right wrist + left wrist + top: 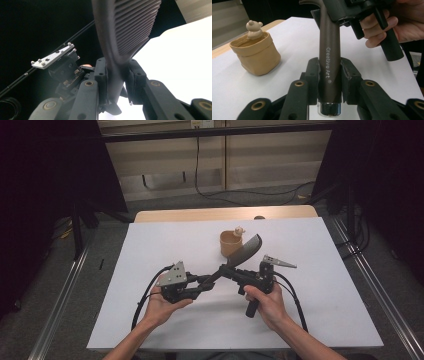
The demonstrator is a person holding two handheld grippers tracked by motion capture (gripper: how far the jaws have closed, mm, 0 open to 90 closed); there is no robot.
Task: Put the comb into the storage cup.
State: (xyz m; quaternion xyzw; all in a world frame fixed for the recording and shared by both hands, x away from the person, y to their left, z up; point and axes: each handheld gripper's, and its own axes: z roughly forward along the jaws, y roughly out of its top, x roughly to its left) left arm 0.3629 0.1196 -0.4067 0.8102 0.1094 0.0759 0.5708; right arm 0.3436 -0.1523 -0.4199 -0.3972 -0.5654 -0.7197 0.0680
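Observation:
A dark brown spatula [243, 252] with a ribbed head is held above the white table sheet [150, 250] between both grippers. My left gripper [204, 282] is shut on its handle [329, 50], which bears the words "Creative Art" and ends in a metal cap [329, 109]. My right gripper [231, 269] is shut on the neck just below the ribbed head [136, 25]. In the left gripper view its pads [313, 75] press the handle on both sides. A tan pot [230, 243] with a small bear figure [253, 28] stands just behind the spatula head.
The white sheet covers a wooden table [200, 213] whose far edge shows. Black cables [142, 300] trail from both grippers toward the person. Dark curtains and stands flank the table. A hand [404, 22] grips the right gripper's handle.

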